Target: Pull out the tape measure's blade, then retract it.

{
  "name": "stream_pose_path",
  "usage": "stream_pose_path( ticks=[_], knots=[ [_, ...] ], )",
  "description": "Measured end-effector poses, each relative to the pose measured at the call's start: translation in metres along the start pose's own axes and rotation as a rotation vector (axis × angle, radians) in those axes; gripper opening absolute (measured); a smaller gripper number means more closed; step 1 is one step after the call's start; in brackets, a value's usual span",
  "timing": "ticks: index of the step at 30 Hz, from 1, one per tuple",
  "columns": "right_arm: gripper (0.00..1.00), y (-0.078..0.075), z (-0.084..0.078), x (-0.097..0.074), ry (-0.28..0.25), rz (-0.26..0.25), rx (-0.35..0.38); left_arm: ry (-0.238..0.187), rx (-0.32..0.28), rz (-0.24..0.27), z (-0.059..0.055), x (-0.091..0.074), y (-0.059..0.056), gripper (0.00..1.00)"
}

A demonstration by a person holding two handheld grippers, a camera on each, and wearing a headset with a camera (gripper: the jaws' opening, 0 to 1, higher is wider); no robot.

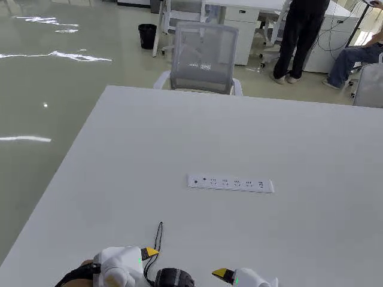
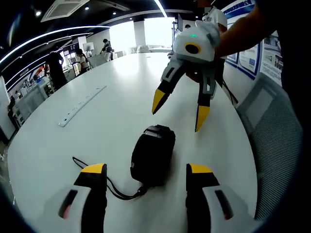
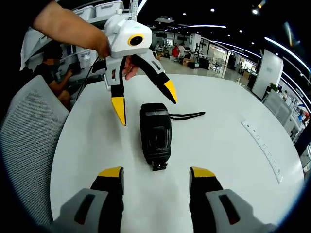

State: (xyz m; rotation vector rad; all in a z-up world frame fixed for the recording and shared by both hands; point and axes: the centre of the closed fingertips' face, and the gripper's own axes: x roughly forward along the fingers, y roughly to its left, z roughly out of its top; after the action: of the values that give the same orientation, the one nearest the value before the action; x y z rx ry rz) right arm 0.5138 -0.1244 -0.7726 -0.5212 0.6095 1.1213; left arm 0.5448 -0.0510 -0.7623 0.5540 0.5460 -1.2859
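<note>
While both pairs of tongs face each other low over the white bench, the black tape measure lies flat on the bench surface between them, near the edge closest to the person. In the left gripper view the left tongs are released, with the two yellow-tipped jaws spread wide, and the tape measure lies just ahead of them, in line with the gap, without touching either jaw. A thin black strap comes out from the near end of the tape measure and curls on the bench towards one side. The right tongs are also released: their jaws stand wide apart and point down at the far end of the tape measure, a little above the bench and apart from it. A bare hand holds each tool from behind. In the head view a white power strip lies further out on the bench, well apart from the tape measure, and a grey mesh chair stands at the far edge.
</note>
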Motion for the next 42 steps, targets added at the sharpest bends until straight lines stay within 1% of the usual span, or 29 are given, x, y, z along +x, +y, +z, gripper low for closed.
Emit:
stream_pose_path(
  ticks=[2,3,5,8,10,12,17,22,25,27,30,32,34,35,36,42],
  knots=[
    [0.53,0.000,-0.001,0.004,0.015,0.007,-0.014,0.016,0.016,-0.012,-0.002,0.003,-0.001,0.60],
    [0.53,0.002,-0.003,0.008,0.029,0.016,-0.032,0.020,0.021,-0.019,-0.003,0.005,-0.003,0.59],
    [0.51,0.005,-0.004,0.012,0.039,0.026,-0.045,0.034,0.033,-0.014,-0.006,0.008,-0.001,0.58],
    [0.48,0.005,-0.005,0.018,0.045,0.038,-0.053,0.043,0.038,-0.020,-0.006,0.010,-0.001,0.57],
    [0.45,0.005,-0.006,0.022,0.046,0.055,-0.075,0.043,0.041,-0.024,-0.005,0.011,-0.001,0.57],
    [0.43,0.002,-0.005,0.025,0.052,0.048,-0.073,0.049,0.043,-0.023,-0.006,0.015,0.001,0.54],
    [0.39,-0.004,-0.005,0.031,0.059,0.050,-0.065,0.061,0.046,-0.039,-0.006,0.020,-0.001,0.49],
    [0.35,-0.005,-0.005,0.032,0.062,0.063,-0.068,0.072,0.063,-0.056,-0.006,0.023,-0.005,0.45],
    [0.30,-0.004,-0.007,0.033,0.069,0.078,-0.086,0.079,0.071,-0.064,-0.007,0.025,-0.007,0.42],
    [0.27,-0.005,-0.008,0.034,0.072,0.084,-0.081,0.075,0.063,-0.066,-0.007,0.026,-0.008,0.42],
    [0.26,-0.007,-0.009,0.035,0.077,0.087,-0.076,0.073,0.070,-0.069,-0.005,0.028,-0.011,0.41],
    [0.25,-0.007,-0.009,0.036,0.078,0.093,-0.070,0.075,0.079,-0.061,-0.005,0.029,-0.010,0.40],
    [0.22,-0.007,-0.009,0.037,0.084,0.098,-0.066,0.072,0.074,-0.041,-0.005,0.029,-0.005,0.35],
    [0.20,-0.007,-0.009,0.037,0.085,0.098,-0.065,0.075,0.067,-0.048,-0.005,0.028,-0.007,0.35],
    [0.20,-0.007,-0.009,0.038,0.088,0.098,-0.063,0.074,0.079,-0.050,-0.005,0.029,-0.006,0.35],
    [0.17,-0.003,-0.014,0.041,0.115,0.119,-0.079,0.073,0.084,-0.054,-0.005,0.029,-0.007,0.34]
  ],
)
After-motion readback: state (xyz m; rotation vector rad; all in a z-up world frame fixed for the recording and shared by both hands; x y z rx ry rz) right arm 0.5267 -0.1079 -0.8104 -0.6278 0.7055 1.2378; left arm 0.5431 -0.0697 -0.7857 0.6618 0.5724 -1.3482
